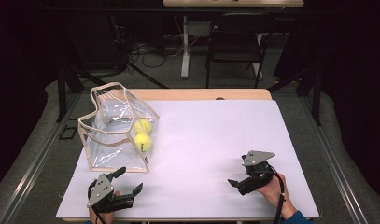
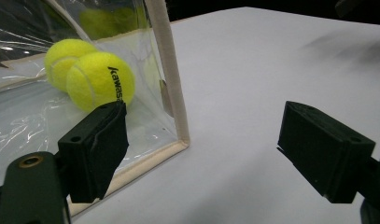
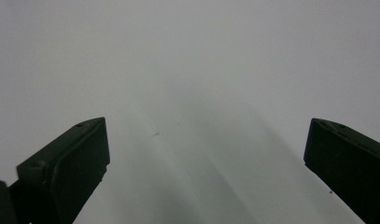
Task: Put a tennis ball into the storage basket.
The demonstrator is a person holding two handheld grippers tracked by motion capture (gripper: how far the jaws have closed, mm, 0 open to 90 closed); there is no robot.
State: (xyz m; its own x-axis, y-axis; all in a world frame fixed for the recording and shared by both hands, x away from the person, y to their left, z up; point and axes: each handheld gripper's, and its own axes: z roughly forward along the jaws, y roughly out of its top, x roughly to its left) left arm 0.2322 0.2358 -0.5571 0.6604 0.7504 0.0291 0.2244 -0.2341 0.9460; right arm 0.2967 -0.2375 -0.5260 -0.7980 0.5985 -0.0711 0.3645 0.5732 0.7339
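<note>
Two tennis balls (image 1: 142, 134) are seen inside a clear bag (image 1: 114, 140) at the table's (image 1: 215, 140) left. Both the left gripper (image 1: 130, 180) and right gripper (image 1: 238, 171) are held wide apart, empty. Soft, slippery, light film is judged best gripped by its stiffer beige trim (image 2: 169, 74).

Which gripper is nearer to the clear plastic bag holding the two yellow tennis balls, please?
The left gripper, just below the clear plastic bag's front edge. The right gripper sits far across the white table.
</note>
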